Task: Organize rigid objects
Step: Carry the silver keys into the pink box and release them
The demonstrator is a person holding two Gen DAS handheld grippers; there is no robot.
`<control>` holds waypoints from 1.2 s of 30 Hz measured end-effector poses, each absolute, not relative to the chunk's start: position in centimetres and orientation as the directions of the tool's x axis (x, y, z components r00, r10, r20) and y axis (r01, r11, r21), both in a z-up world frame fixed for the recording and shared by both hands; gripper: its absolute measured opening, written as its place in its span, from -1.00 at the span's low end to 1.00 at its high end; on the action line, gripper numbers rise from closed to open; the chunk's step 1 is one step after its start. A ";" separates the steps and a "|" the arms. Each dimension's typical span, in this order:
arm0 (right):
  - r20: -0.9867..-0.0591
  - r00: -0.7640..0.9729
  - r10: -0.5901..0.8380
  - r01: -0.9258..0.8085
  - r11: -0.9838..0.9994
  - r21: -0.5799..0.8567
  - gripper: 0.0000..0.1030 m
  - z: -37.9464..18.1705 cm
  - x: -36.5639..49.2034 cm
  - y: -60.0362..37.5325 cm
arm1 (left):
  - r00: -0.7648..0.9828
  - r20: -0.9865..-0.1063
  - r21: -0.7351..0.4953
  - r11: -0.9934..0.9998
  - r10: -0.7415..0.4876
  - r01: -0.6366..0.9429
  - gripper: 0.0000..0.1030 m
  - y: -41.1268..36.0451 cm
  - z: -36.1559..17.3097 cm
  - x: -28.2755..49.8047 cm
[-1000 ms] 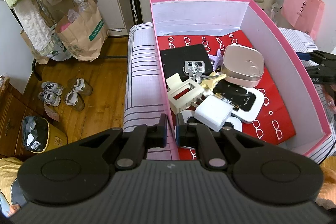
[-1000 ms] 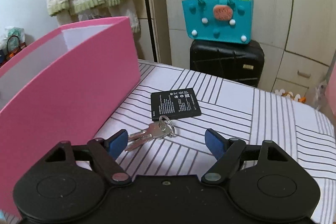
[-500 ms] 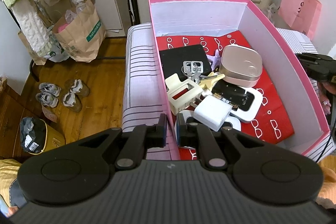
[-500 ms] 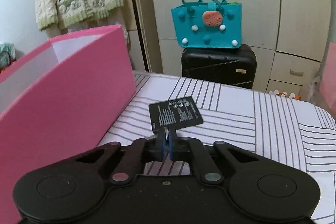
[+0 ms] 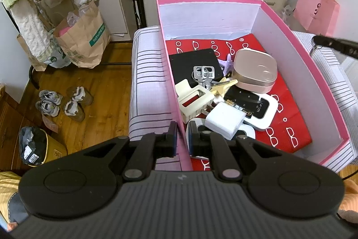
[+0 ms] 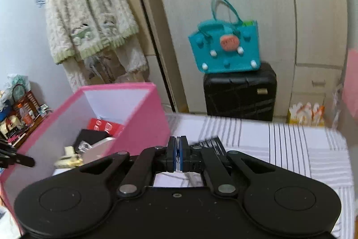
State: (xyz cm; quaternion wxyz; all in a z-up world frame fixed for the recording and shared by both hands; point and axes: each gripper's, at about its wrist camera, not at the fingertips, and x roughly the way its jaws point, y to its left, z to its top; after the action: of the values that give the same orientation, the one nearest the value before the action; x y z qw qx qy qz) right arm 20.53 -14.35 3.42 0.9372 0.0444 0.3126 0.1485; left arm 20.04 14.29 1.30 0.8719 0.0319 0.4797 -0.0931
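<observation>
Left wrist view shows the left gripper [image 5: 181, 137] clamped on the near wall of the pink cardboard box [image 5: 297, 41], while the right gripper [image 6: 178, 157] pinches a thin silver key ring [image 6: 178, 150], lifted beside the box above the striped bedsheet [image 6: 290, 145].

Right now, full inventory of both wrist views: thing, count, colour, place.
box: 1, pink, on striped bed
red sheet: 1, red, lining box floor
tin: 1, rose-gold, in box
keys in box: 1 bunch, silver, on black pad
black pad: 1, black, in box
wifi router: 1, white and black, in box
charger: 1, white, in box
hair clip: 1, cream, in box
battery: 1, black, on bed outside box
felt bag: 1, teal, on suitcase
suitcase: 1, black, by wardrobe
left gripper: 1, black, clamping box wall
right gripper: 1, black, shut on something thin
</observation>
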 end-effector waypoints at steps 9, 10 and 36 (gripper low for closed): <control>-0.467 0.705 0.534 -0.378 0.840 0.389 -0.92 9.7 19.9 -13.4 | 0.520 -0.841 -0.046 0.978 -0.147 0.202 -0.82 14.6 1.3 20.0; -0.460 0.696 0.551 -0.397 0.829 0.393 -0.92 10.1 19.8 -12.9 | 0.519 -0.842 -0.045 0.978 -0.147 0.203 -0.82 14.5 1.3 20.1; -0.581 0.556 0.594 -0.517 0.795 0.317 -0.67 6.3 22.5 -3.6 | 0.543 -0.825 -0.042 0.975 -0.158 0.220 -0.80 14.7 0.9 19.4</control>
State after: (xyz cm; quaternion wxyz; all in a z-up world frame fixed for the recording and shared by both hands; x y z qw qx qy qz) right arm 22.50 -3.62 6.28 0.8804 0.0547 0.3498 0.3154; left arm 19.40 14.65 0.92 0.8778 0.0333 0.4656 -0.1075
